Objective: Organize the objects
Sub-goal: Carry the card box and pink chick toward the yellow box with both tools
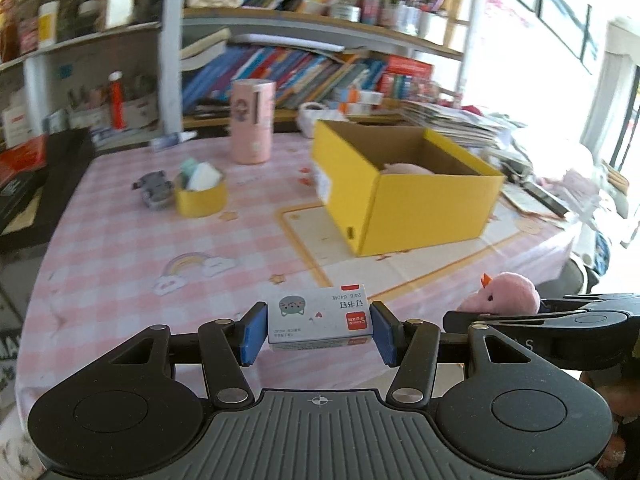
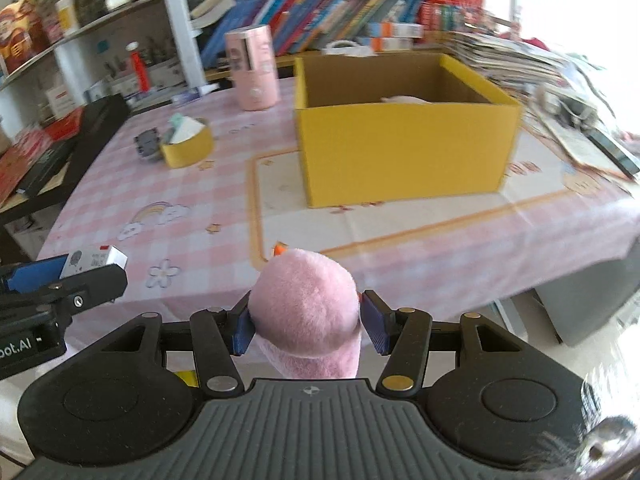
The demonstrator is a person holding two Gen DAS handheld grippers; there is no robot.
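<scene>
My left gripper [image 1: 319, 332] is shut on a small white staple box [image 1: 318, 316] with a cat picture, held above the near edge of the pink checked table [image 1: 120, 256]. My right gripper [image 2: 306, 326] is shut on a pink plush bird [image 2: 308, 308] with an orange beak. In the left wrist view that plush bird [image 1: 502, 294] shows at the right in the other gripper. An open yellow cardboard box [image 2: 404, 148] stands ahead on the table with something pale pink inside [image 2: 404, 99]. In the right wrist view the staple box [image 2: 94, 260] appears at the far left.
A small yellow round tub [image 1: 200, 196] with pale items sits left of the box [image 1: 420, 204], a grey toy [image 1: 154, 188] beside it. A pink cylinder [image 1: 253, 122] stands behind. Bookshelves [image 1: 320, 60] fill the back; stacked papers [image 2: 560, 92] lie at the right; a dark box [image 2: 72, 144] at the left.
</scene>
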